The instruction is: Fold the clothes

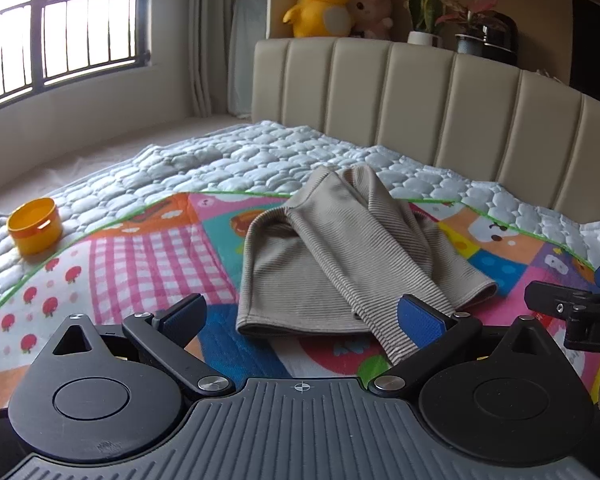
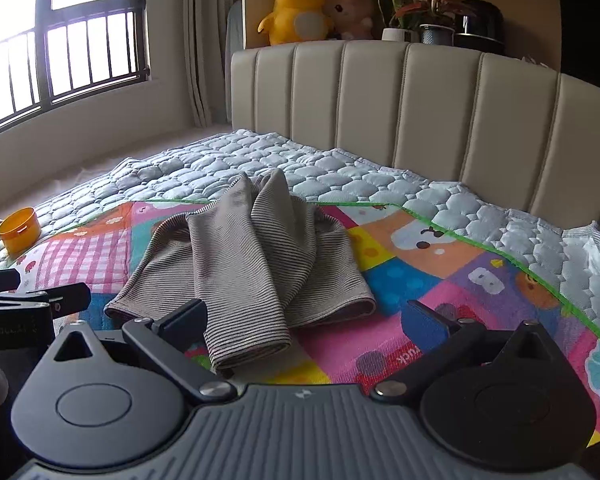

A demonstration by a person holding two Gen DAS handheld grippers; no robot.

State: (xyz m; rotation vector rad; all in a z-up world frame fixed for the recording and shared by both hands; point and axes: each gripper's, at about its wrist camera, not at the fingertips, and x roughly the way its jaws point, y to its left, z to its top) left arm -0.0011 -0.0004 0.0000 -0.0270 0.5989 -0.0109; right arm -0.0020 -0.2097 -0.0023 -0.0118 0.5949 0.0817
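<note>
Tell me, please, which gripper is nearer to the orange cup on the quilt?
Left. The left gripper hangs open over the beige top's hem, with the orange cup off to its left. The right gripper, also open, sits farther right, beyond the left one.

The left black two-finger gripper with blue ribbed pads (image 1: 302, 316) has a grey ridged base plate marked with a small crosshair, flanked by two black teardrop-shaped housings, each with a round raised disc and a triangular cut-out. Silver screws sit at the linkage pivots. The right black two-finger gripper with blue pads (image 2: 306, 318) is built the same, with a small pale emblem on its grey ridged plate.
</note>
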